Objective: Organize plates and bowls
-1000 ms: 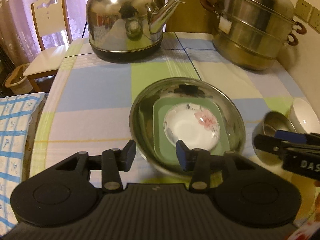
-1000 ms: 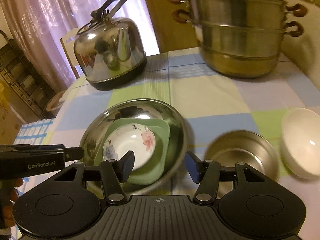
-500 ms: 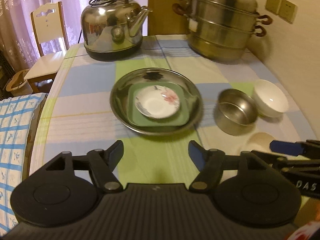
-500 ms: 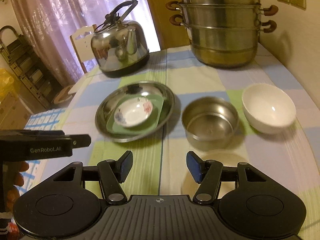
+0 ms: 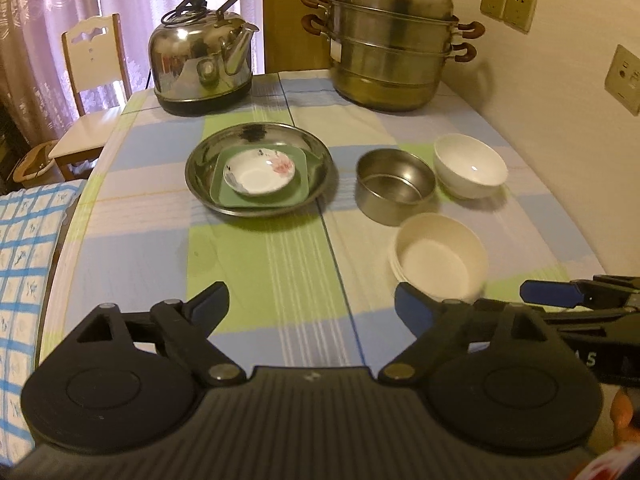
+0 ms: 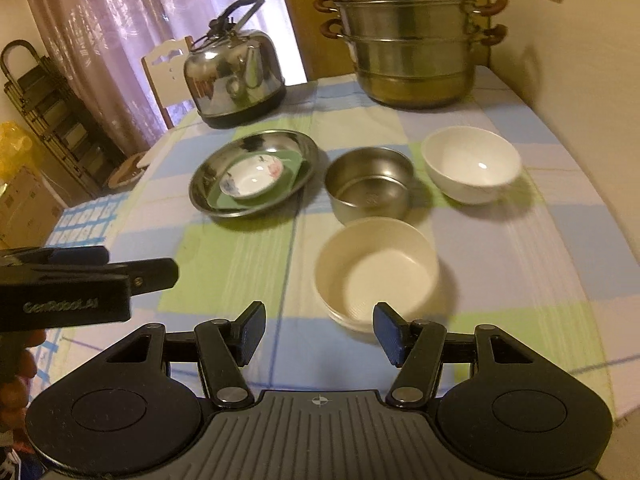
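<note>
A steel plate [image 5: 200,176] [image 6: 208,188] holds a green square plate [image 5: 298,196] [image 6: 290,172] with a small white flowered dish [image 5: 259,171] [image 6: 252,177] on top. To its right stand a steel bowl [image 5: 394,186] [image 6: 370,184], a white bowl [image 5: 470,166] [image 6: 472,164] and a nearer cream bowl [image 5: 438,258] [image 6: 376,276]. My left gripper [image 5: 312,306] is open and empty over the near tablecloth. My right gripper [image 6: 318,334] is open and empty just in front of the cream bowl.
A steel kettle [image 5: 202,68] [image 6: 236,78] and a stacked steamer pot [image 5: 390,60] [image 6: 412,44] stand at the back of the checked tablecloth [image 5: 260,268]. A chair [image 5: 94,92] stands at the back left. The wall [image 5: 560,120] runs along the right.
Both grippers have pulled back from the stacked plates toward the near table edge, and the left has opened wider. The bowls on the right have come into view.
</note>
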### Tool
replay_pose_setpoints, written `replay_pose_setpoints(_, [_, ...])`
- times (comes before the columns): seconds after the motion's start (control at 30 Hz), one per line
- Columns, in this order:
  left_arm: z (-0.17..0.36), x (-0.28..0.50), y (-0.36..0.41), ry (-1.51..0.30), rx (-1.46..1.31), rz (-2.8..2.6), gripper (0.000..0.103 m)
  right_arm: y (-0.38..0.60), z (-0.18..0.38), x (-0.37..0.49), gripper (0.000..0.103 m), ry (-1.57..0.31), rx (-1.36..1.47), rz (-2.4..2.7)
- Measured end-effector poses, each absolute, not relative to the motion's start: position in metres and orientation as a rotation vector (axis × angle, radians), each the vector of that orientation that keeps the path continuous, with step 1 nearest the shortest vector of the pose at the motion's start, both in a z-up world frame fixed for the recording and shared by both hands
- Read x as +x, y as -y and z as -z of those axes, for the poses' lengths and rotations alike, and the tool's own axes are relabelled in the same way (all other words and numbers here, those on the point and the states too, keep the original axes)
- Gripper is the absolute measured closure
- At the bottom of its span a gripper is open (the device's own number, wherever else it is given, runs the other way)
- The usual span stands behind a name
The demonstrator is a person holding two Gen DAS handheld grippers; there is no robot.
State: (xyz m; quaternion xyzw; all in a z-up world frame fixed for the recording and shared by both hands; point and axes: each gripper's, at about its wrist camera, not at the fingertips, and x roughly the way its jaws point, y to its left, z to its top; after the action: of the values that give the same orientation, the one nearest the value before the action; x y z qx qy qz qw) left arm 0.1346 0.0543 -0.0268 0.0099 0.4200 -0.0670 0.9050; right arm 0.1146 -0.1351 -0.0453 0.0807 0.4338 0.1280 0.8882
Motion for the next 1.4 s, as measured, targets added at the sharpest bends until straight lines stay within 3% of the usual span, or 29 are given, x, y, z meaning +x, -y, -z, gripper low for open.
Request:
replay_pose_setpoints(0.8, [0.027, 0.054, 0.023, -0.883, -0.035, 0.054, 0.012, 0.22, 0.042, 0.053, 0.043, -0.921, 0.162, -0.277])
replay_pose_setpoints(1.4, [0.039, 0.06, 0.037, -0.933, -0.028, 0.066, 0.013, 0.235, 0.048, 0.055, 0.043, -0.961, 0.169, -0.264])
